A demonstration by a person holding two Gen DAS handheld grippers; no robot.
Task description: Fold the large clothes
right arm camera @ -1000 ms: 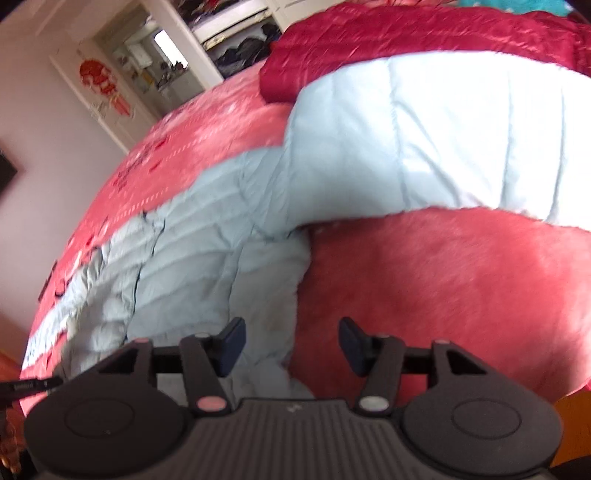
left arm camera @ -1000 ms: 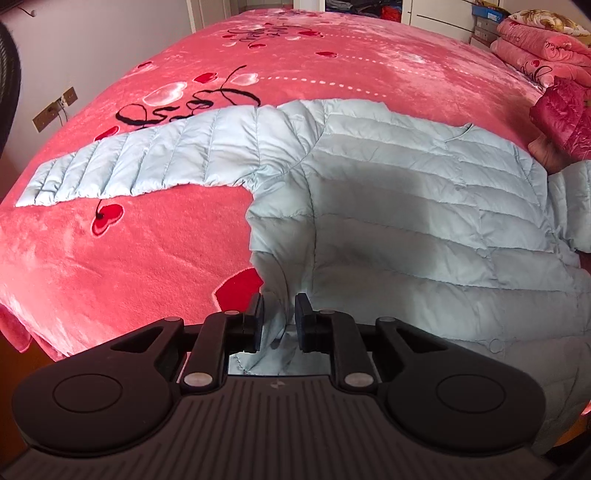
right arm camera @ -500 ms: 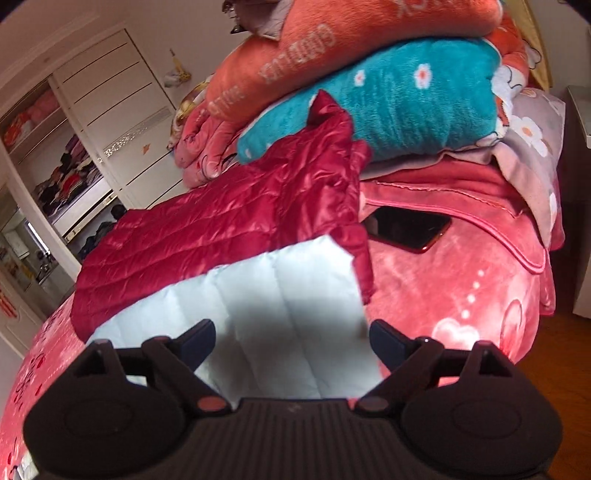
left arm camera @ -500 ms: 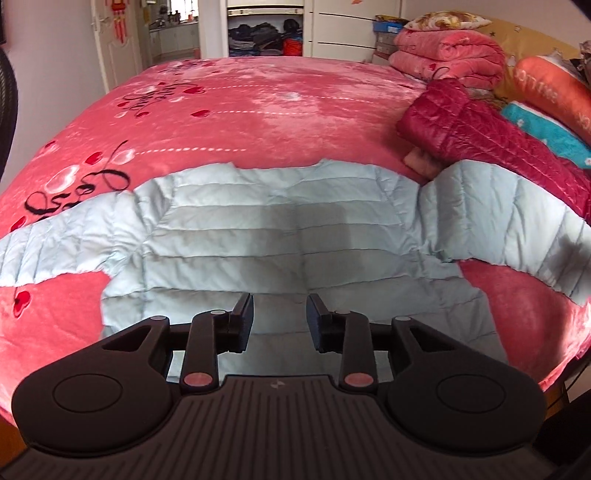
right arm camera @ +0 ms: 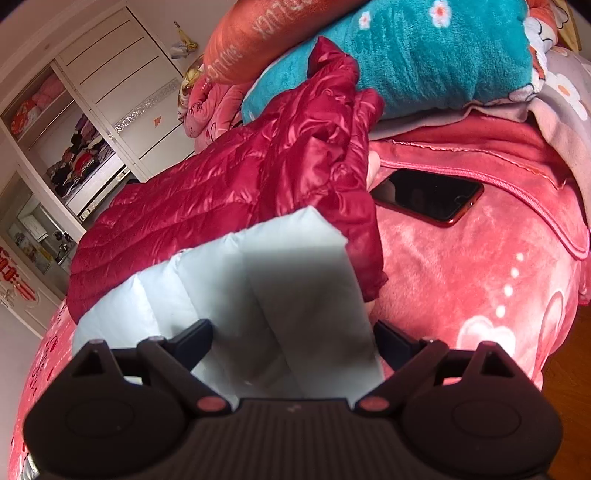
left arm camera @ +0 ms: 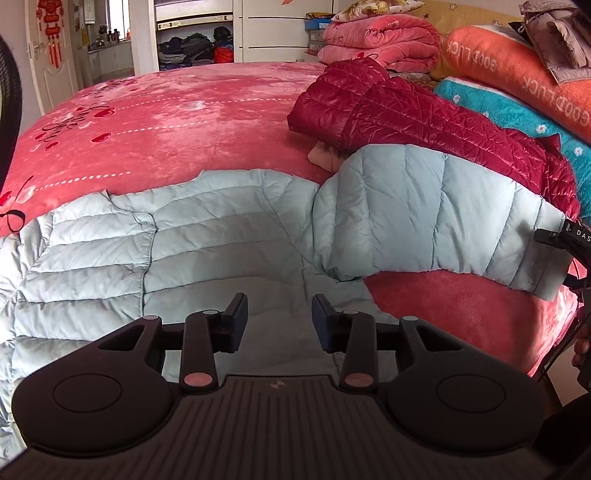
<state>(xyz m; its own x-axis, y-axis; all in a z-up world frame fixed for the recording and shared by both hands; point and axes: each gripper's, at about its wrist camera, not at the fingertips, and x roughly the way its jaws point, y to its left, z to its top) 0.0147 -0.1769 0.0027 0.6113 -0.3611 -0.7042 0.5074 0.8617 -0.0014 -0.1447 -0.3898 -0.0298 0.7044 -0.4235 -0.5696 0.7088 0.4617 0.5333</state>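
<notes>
Pale blue quilted jacket (left arm camera: 221,258) lies flat on the pink bedspread (left arm camera: 166,122), filling the lower left and centre of the left wrist frame; its collar edge runs across mid-frame. One sleeve (left arm camera: 424,206) stretches toward the right edge, lifted off the bedspread with pink showing beneath it. Left gripper (left arm camera: 279,321) at bottom centre, jaws parted, nothing between them, hovering over the jacket's body; contact with the fabric not discernible from this angle. At the right edge of that frame, a black tip of the right gripper (left arm camera: 565,240) sits at the sleeve cuff. In the right wrist frame, the sleeve (right arm camera: 258,295) runs from centre down between the fingers of the right gripper (right arm camera: 293,343), jaws spread wide, one fingertip either side of the cuff; not pinching it, though the cuff's lower end is hidden behind the gripper body. Dark red quilted jacket (right arm camera: 221,192) lies across the upper left to centre of that frame, partly under the sleeve's far end. Black phone (right arm camera: 428,195) with red edge, screen up, on the bedspread at right of centre. Teal flowered blanket (right arm camera: 406,59) and an orange one (right arm camera: 258,33) stacked at the top. Wardrobe (right arm camera: 92,110) at upper left.
</notes>
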